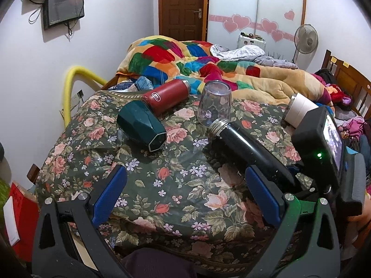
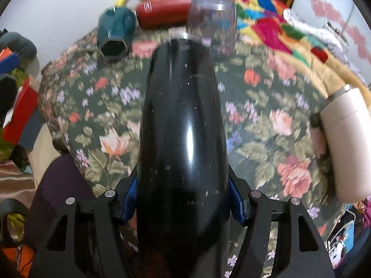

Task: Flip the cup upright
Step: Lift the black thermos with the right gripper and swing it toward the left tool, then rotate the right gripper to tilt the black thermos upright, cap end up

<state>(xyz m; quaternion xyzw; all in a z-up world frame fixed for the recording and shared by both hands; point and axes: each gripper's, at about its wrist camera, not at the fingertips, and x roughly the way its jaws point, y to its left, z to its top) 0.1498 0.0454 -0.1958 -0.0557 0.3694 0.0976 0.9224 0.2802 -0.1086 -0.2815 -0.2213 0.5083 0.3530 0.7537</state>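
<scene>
A black flask [image 1: 245, 148] with a silver threaded mouth lies tilted over the floral cloth [image 1: 162, 185], pointing away from the right gripper. My right gripper [image 2: 183, 199] is shut on the black flask [image 2: 183, 120] near its base; its body [image 1: 324, 148] shows at the right of the left wrist view. My left gripper [image 1: 185, 194] is open and empty above the cloth, left of the flask. A clear glass [image 1: 214, 103] stands mouth down just beyond the flask's mouth.
A dark green faceted cup [image 1: 141, 125] and a red flask [image 1: 165, 96] lie on their sides at the back left. A cream flask [image 1: 299, 112] lies at the right edge. A colourful blanket [image 1: 208, 64] is piled behind. The table edge drops off at left.
</scene>
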